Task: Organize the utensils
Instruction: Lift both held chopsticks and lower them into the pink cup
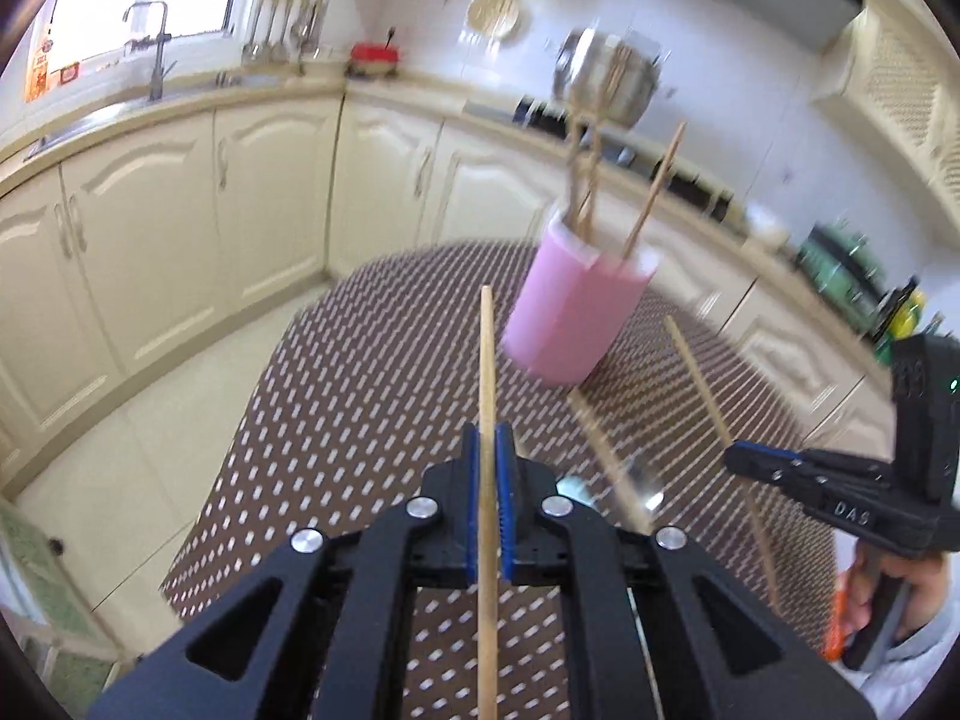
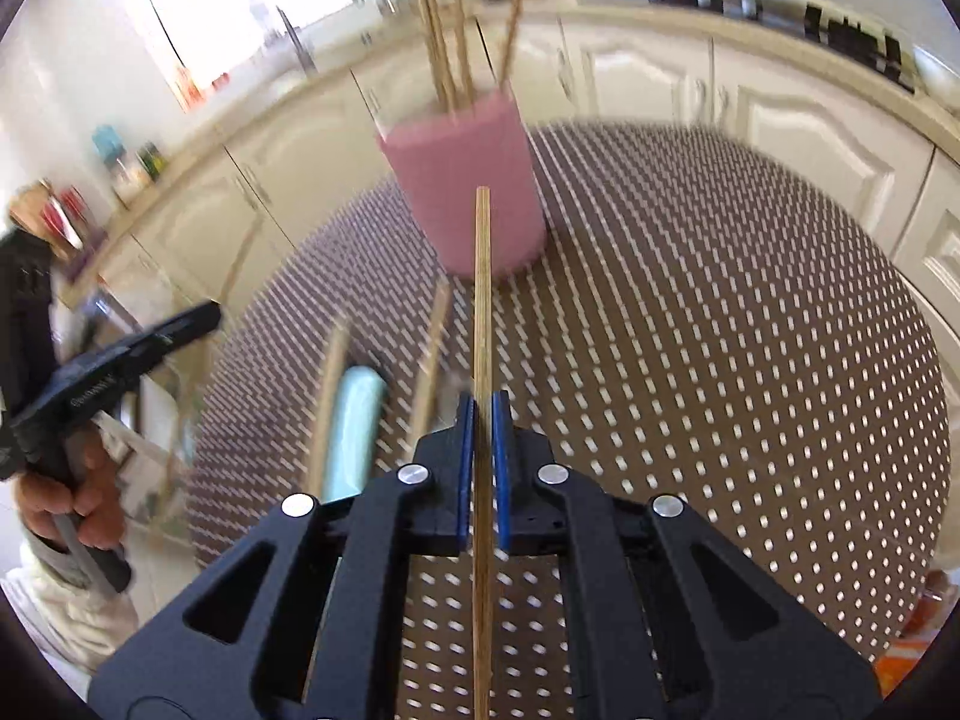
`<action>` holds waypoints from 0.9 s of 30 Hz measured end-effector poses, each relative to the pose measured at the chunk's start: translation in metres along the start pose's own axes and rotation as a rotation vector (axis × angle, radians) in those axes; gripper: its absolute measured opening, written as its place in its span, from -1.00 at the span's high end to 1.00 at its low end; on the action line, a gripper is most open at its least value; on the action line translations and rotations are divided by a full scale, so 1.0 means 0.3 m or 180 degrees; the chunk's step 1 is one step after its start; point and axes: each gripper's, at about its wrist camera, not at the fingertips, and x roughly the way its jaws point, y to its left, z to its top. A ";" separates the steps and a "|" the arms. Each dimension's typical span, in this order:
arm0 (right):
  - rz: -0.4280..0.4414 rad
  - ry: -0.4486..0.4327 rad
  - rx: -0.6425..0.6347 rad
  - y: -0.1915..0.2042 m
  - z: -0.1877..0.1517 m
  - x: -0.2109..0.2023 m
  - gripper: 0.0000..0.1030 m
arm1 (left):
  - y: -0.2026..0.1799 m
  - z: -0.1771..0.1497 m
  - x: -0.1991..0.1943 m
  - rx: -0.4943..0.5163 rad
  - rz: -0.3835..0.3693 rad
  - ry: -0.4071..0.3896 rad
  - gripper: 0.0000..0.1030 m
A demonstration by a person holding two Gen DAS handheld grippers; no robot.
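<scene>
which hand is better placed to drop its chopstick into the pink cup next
Right, probably. The right tool holds its wooden chopstick aimed straight at the pink cylindrical cup, which looms close ahead. The left tool also grips a wooden chopstick, but the cup sits off to its right.

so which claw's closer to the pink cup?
Right, though not by much. The right claw faces the pink cup head-on with its chopstick; the left claw sits further back, left of it.

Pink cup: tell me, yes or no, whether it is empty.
No. In the right wrist view the pink cup already holds several chopsticks that stand up out of its top.
</scene>
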 end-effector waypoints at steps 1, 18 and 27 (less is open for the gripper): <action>0.0032 -0.0086 0.0004 0.004 0.007 -0.018 0.87 | -0.010 0.012 -0.014 0.0003 -0.0071 -0.0090 0.90; 0.0349 -0.1822 -0.0102 0.148 0.254 -0.166 0.87 | -0.283 0.240 -0.055 0.0333 -0.0919 -0.1587 0.89; 0.0293 -0.2279 -0.0112 0.130 0.404 -0.110 0.87 | -0.346 0.381 0.031 0.0390 -0.0910 -0.2044 0.89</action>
